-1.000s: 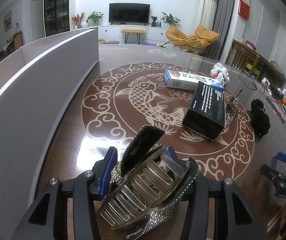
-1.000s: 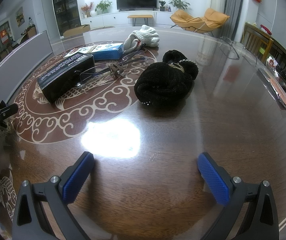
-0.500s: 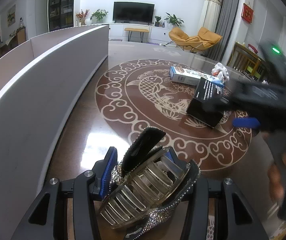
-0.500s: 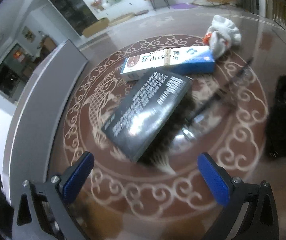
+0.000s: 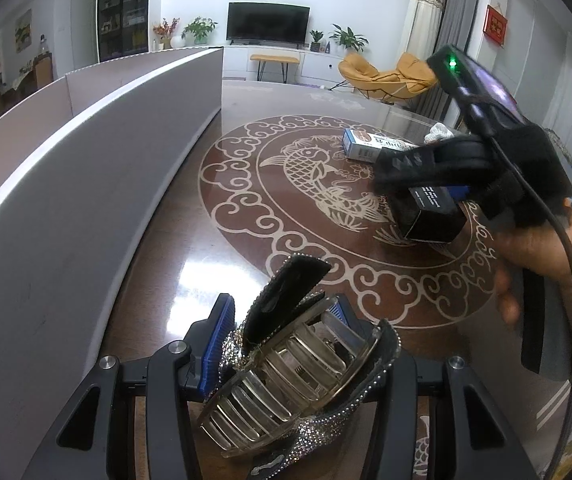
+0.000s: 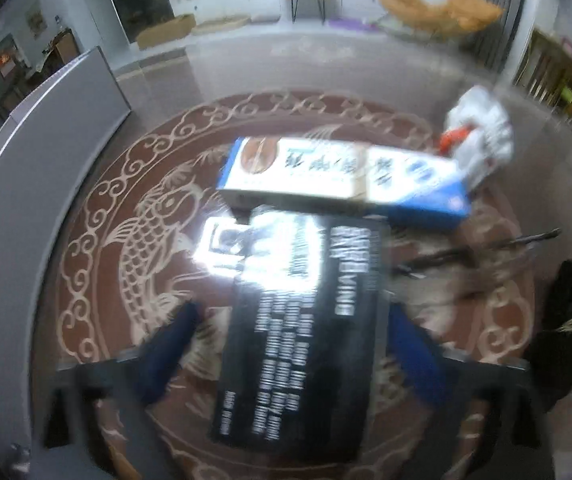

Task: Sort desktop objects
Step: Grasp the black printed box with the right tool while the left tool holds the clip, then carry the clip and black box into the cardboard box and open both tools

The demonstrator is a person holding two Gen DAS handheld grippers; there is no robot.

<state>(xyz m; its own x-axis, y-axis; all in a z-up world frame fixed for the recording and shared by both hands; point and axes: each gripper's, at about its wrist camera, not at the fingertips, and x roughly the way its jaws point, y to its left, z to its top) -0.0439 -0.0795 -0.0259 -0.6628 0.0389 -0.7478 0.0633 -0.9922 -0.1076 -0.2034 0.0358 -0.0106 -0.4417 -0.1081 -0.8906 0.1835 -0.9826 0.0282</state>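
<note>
My left gripper (image 5: 282, 332) is shut on a rhinestone hair claw clip (image 5: 297, 376), held above the brown table near its front. A black box (image 6: 301, 312) with white print lies on the fish medallion. My right gripper (image 6: 289, 340) is open, its blue fingers on either side of the box's near end; the view is blurred. In the left wrist view the right gripper (image 5: 425, 188) sits over the same black box (image 5: 429, 216). A blue and white carton (image 6: 341, 176) lies just beyond the box.
A long grey divider panel (image 5: 86, 184) runs along the table's left side. A white glove (image 6: 481, 128), glasses (image 6: 477, 256) and a black fuzzy item (image 6: 561, 332) lie to the right of the boxes.
My right gripper has swept from the near right table edge to the black box and come down around it. My left gripper keeps the hair clip and has hardly moved.
</note>
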